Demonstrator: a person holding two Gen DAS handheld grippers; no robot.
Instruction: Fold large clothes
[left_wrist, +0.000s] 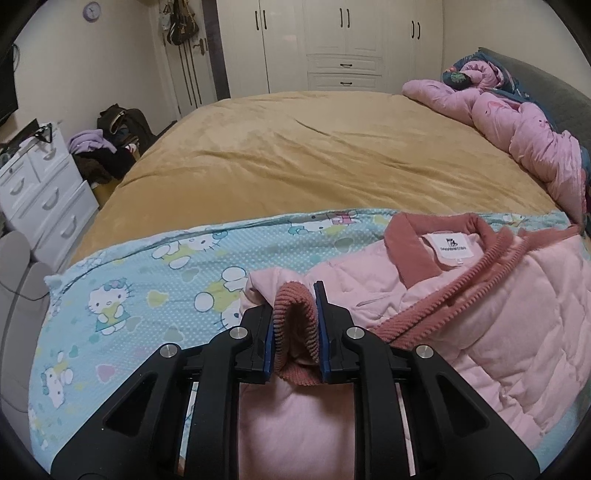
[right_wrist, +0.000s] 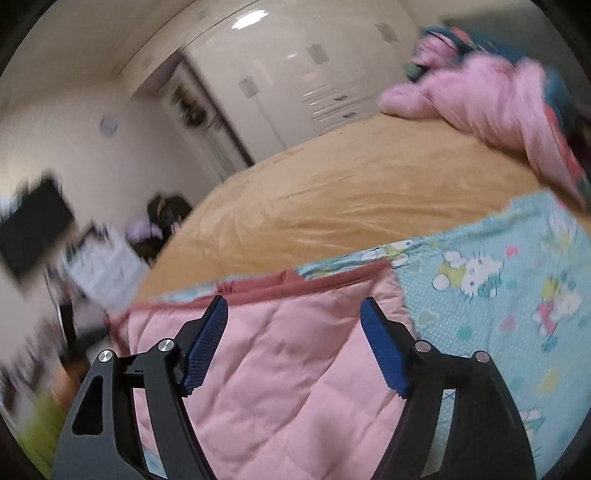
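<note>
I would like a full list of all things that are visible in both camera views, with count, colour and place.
jacket: one, pink quilted with dusty-red collar and cuffs, on the cartoon sheet
sleeve cuff: one, dusty-red ribbed, between the left gripper's fingers
cartoon sheet: one, light blue, near end of bed
blanket: one, mustard yellow, covering the bed
duvet: one, pink, bunched at the headboard
wardrobe: one, white, far wall
drawer unit: one, white, left of bed
clothes pile: one, dark and lilac, beside the drawers
wall clock: one, lilac
left gripper: black, blue pads, shut on the cuff
right gripper: black, blue pads, open above the jacket
</note>
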